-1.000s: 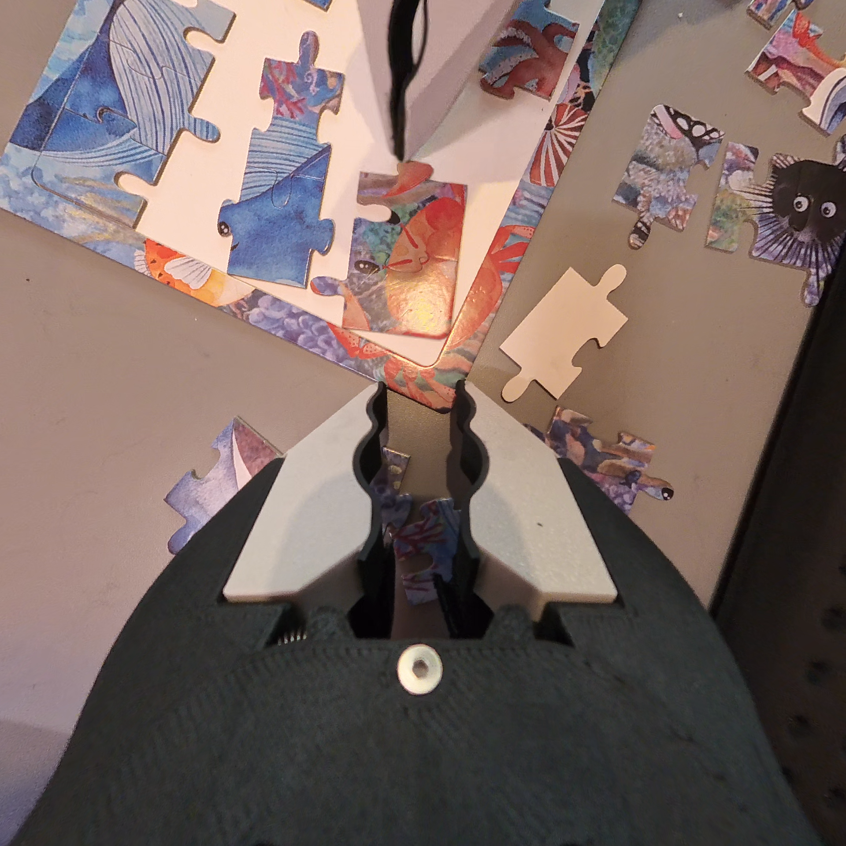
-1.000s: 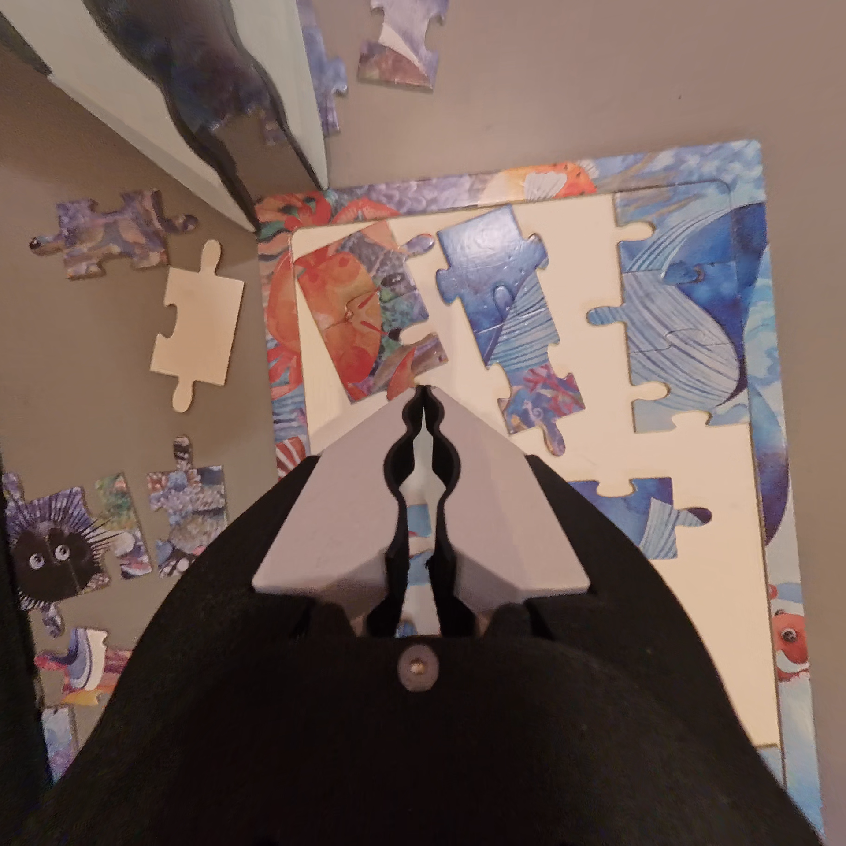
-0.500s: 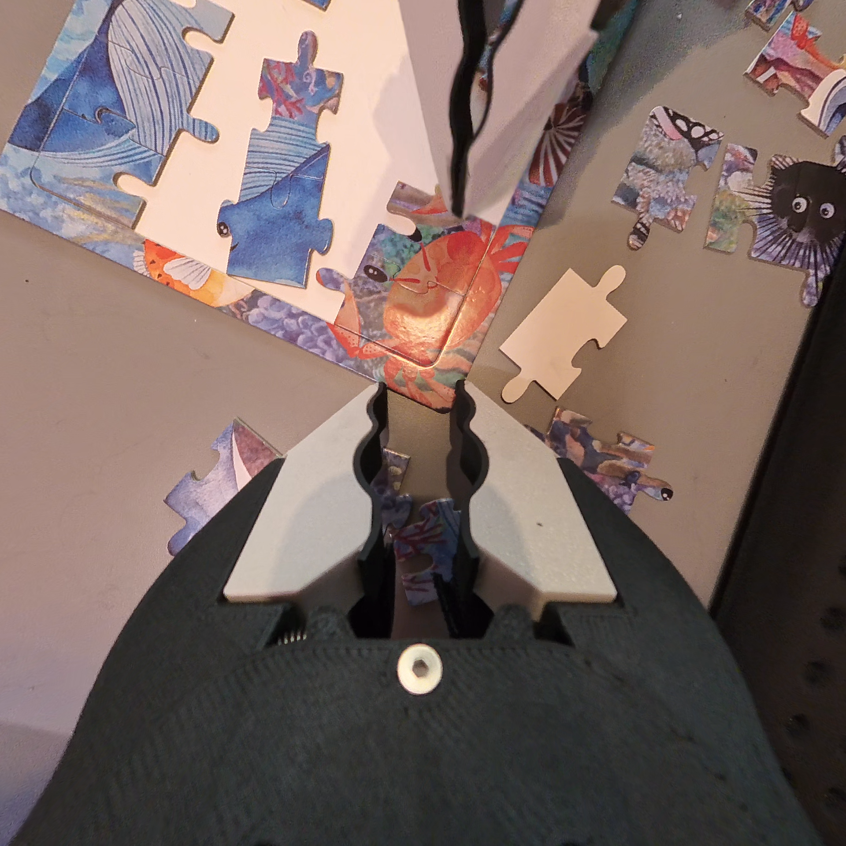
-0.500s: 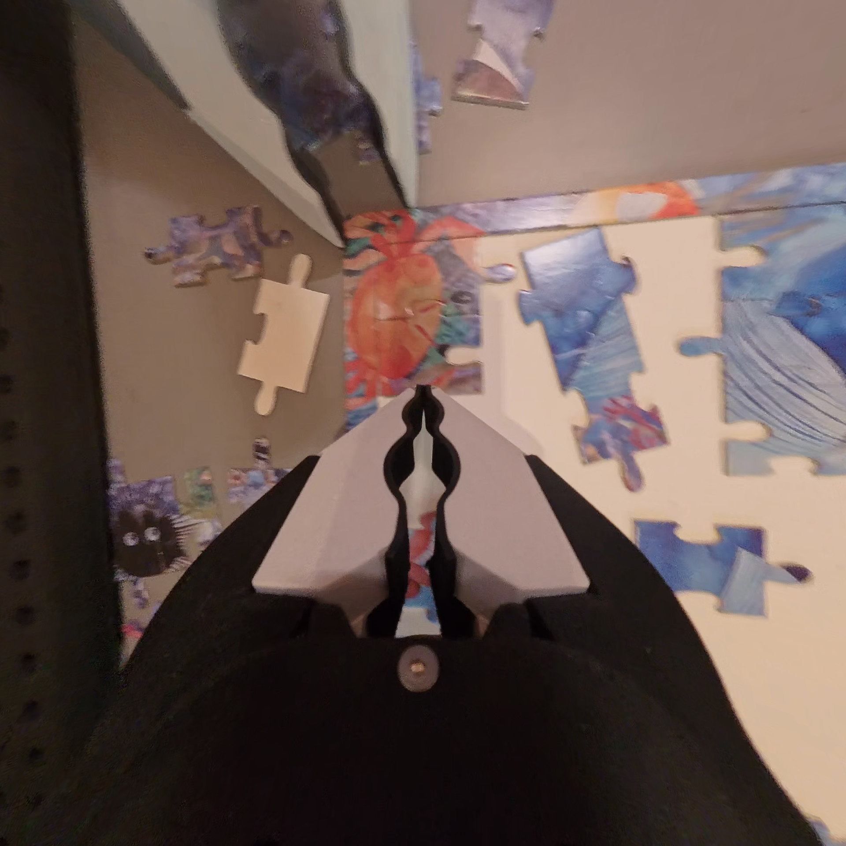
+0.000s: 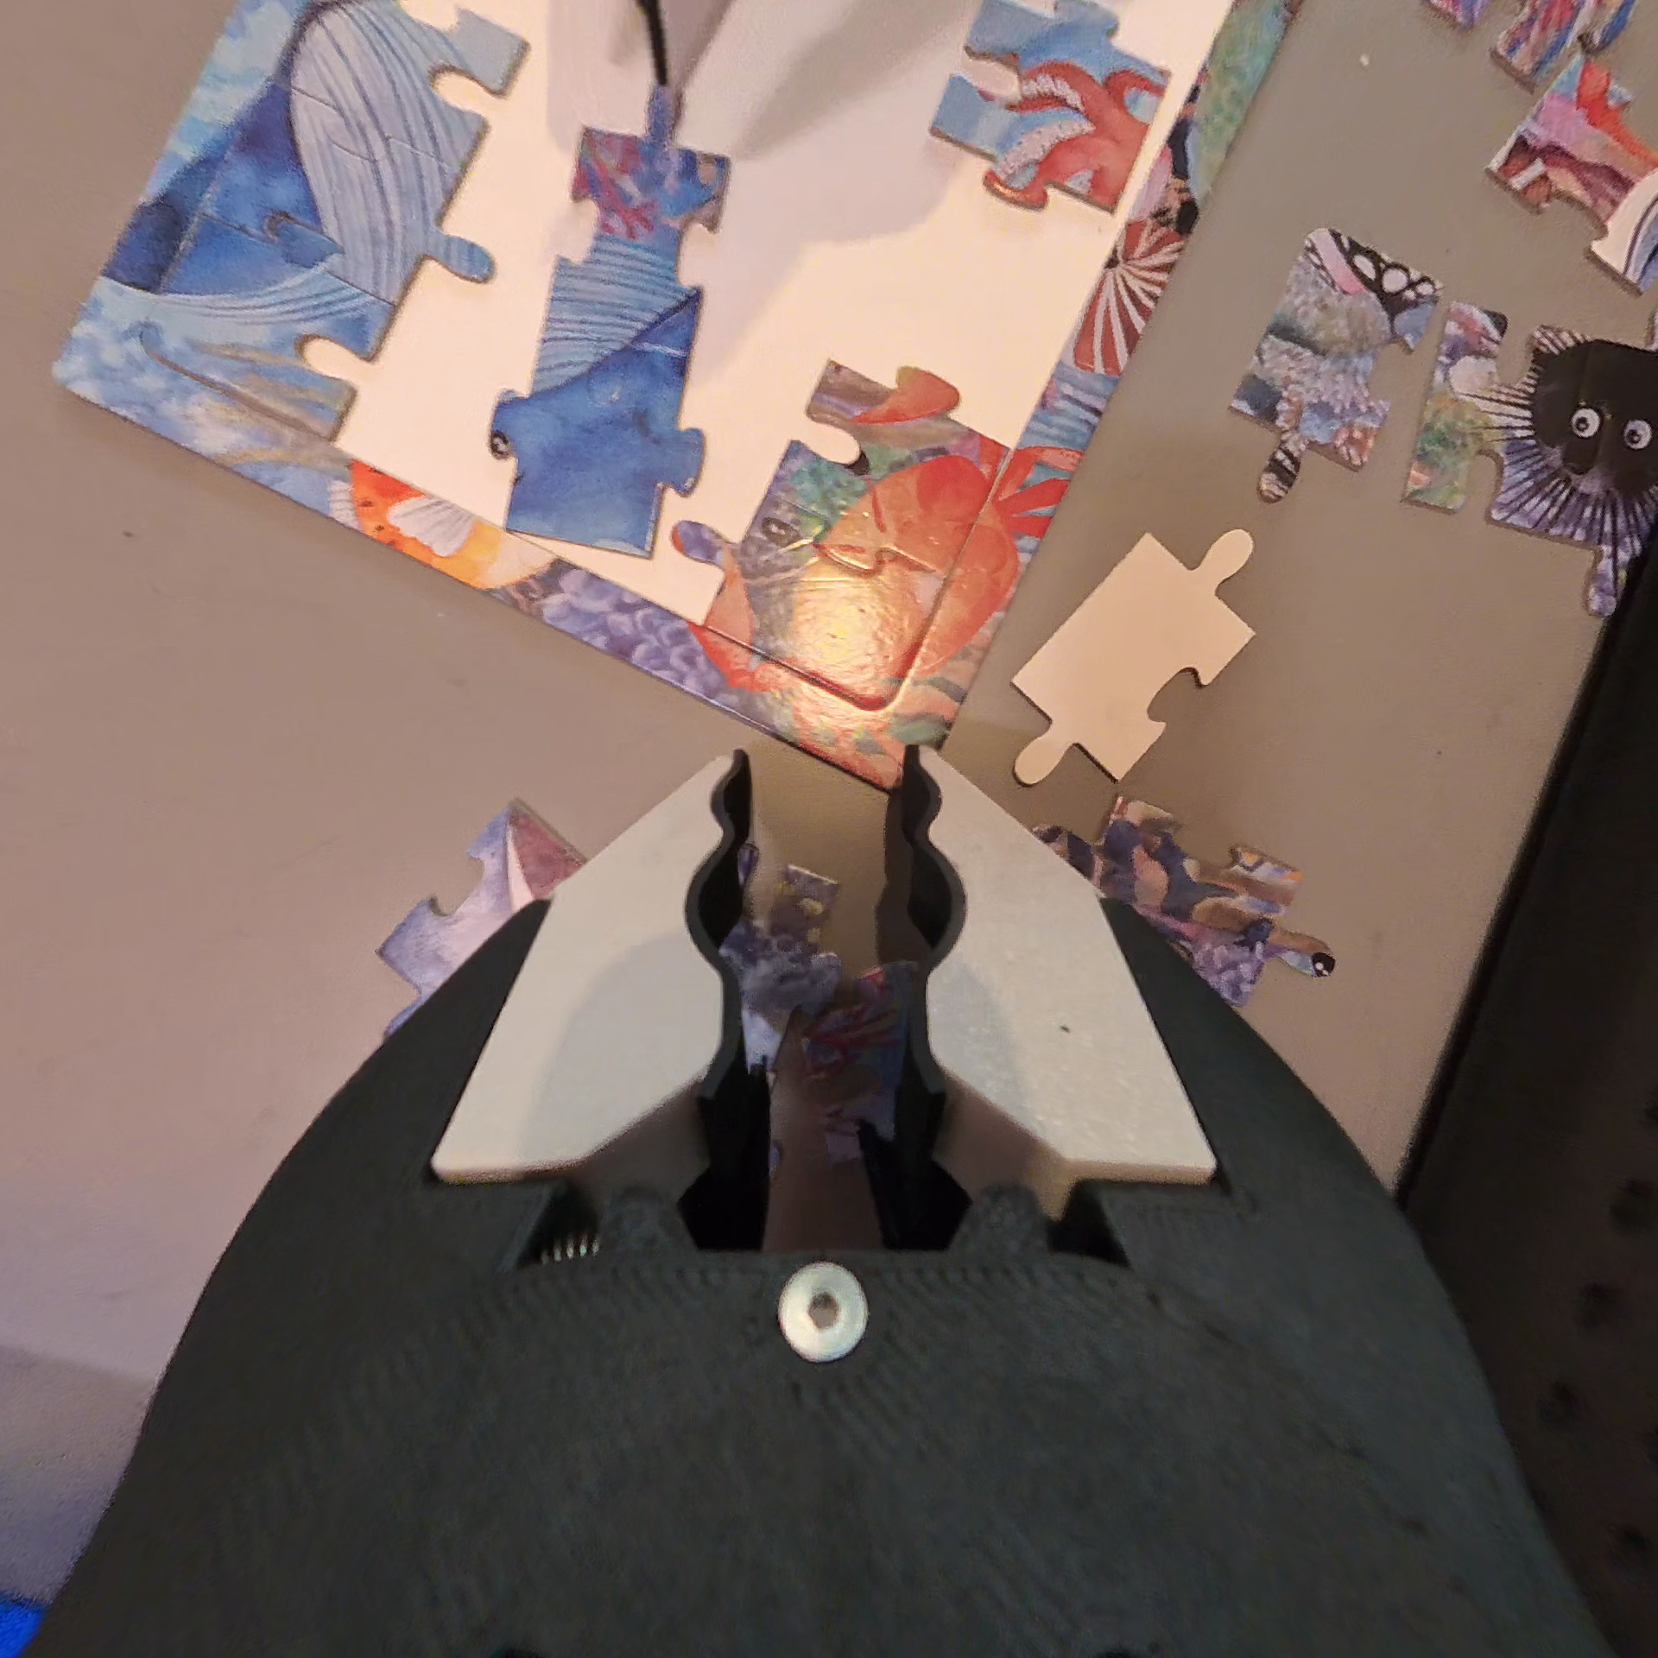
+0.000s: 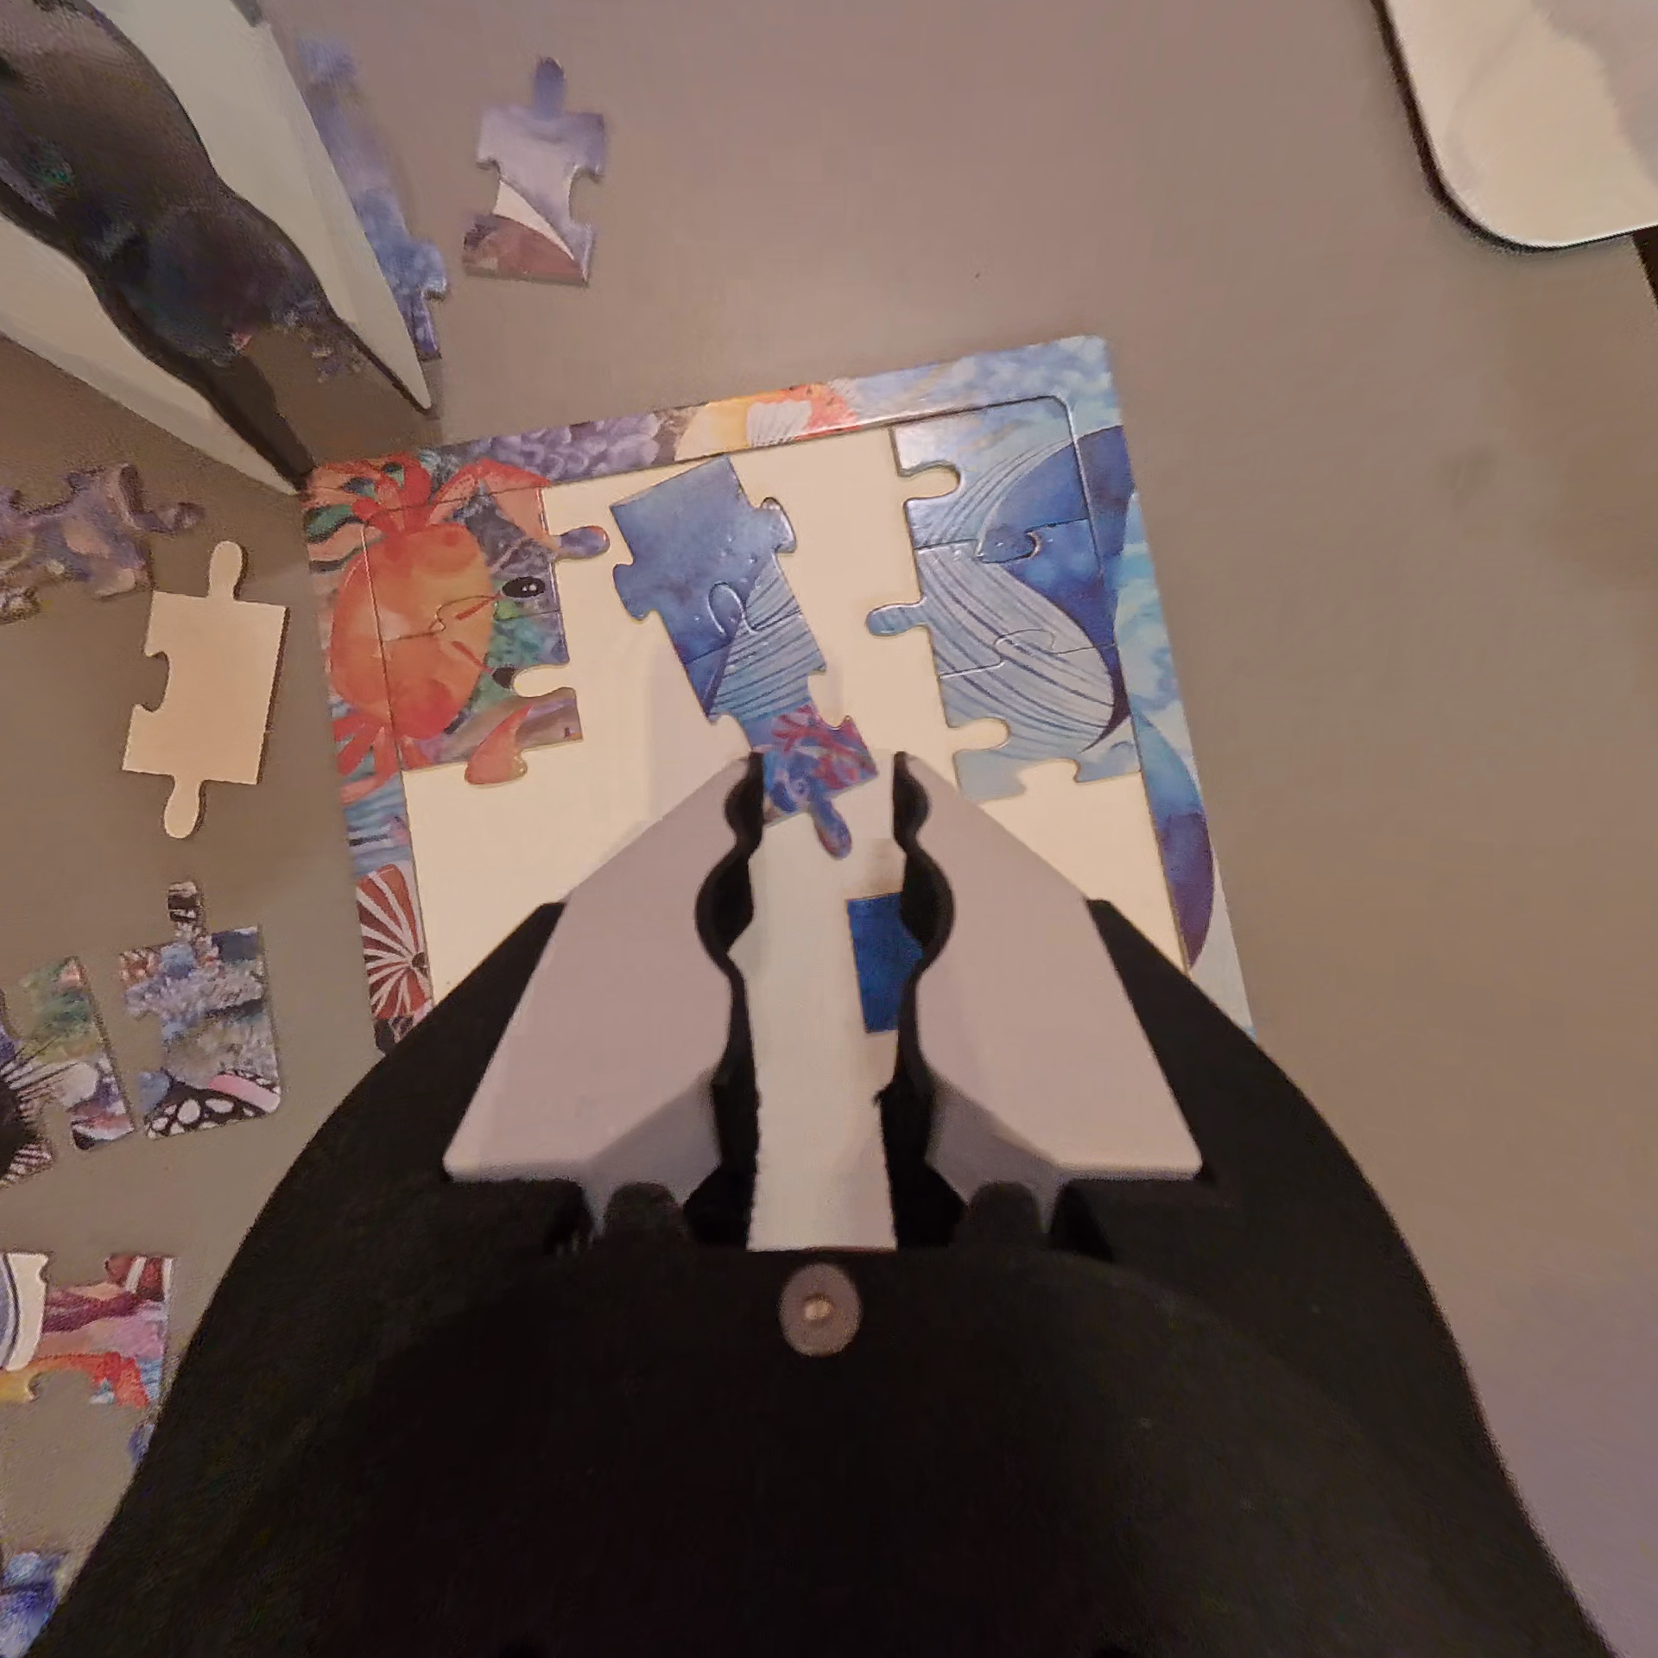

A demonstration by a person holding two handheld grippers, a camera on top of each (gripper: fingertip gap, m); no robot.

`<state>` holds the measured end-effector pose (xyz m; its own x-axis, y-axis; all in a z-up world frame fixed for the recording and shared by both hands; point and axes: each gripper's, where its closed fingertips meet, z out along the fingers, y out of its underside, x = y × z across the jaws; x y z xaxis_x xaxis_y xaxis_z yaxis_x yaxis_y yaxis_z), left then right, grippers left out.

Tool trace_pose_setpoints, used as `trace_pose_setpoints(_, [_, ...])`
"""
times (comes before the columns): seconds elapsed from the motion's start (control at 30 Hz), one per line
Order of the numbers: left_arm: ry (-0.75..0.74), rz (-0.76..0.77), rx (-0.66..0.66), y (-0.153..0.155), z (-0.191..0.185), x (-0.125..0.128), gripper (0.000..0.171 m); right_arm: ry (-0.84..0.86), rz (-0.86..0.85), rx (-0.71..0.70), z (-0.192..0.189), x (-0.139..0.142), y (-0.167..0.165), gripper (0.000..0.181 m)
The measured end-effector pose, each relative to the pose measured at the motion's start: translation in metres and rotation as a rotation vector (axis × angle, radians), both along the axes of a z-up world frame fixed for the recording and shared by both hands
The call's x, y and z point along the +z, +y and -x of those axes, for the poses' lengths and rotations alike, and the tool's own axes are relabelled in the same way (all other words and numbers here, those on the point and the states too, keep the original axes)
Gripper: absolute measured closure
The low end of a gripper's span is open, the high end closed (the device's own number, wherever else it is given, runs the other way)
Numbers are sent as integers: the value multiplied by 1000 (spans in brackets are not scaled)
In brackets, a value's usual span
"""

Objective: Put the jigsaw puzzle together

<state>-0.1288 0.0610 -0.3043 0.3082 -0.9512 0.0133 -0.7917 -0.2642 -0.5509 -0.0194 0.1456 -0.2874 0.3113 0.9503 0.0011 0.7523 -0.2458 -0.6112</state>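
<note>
**Cardboard pieces, thin and light, with little to grip but their edges**

Puzzle tray [image 6: 1135, 556] lay flat on the grey table [image 6: 987, 224], its printed border framing a cream bed only partly filled. It looked stiff but shallow, likely to skate on the smooth top if pushed from the side, so any sliding of pieces inside it called for a light touch.

Whale pieces [image 6: 1014, 619] sat joined along one side of the tray, and the crab pieces [image 6: 431, 628] filled the corner opposite. Between them the loose blue strip [image 6: 727, 610] of joined pieces lay skewed on the bed, touching neither group. Being flat card, it would probably bend or unlock at its joints if lifted by one end; nudging it flat, or pinching a tab edge, seemed safer.

Right gripper [image 6: 825, 763] hovered over the strip's coral-patterned end with its fingers spread apart and empty. Left gripper [image 5: 821, 772] stood just off the tray's corner, fingers likewise parted, gripping nothing; a purple piece [image 5: 807, 969] showed on the table beneath them.

Loose pieces lay outside the tray, among them a face-down piece [image 5: 1130, 655].
</note>
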Motion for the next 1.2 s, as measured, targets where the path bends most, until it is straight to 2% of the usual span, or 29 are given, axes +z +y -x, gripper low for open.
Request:
trace_pose_setpoints(0.1, [-20,-9,14,6,-2,4,137,-13,-11,75,1,-7,-1,141])
trace_pose_setpoints(0.27, [-18,-8,17,9,-4,4,136,-60,-37,198,15,-23,-7,133])
trace_pose_setpoints(0.43, [-40,-12,32,12,-2,8,136,-30,19,232,21,-24,-9,157])
trace_pose_setpoints(0.67, [-22,-11,23,12,-3,3,136,-53,27,223,17,-23,-12,164])
trace_pose_setpoints(0.83, [-33,-18,31,13,-2,6,136,-48,6,197,0,-12,-16,165])
trace_pose_setpoints(1.0, [-49,-27,34,15,-3,10,136,-41,-81,181,-21,13,-26,165])
trace_pose_setpoints(1.2, [-46,-72,65,21,6,25,135,-52,-150,179,-40,33,-54,165])
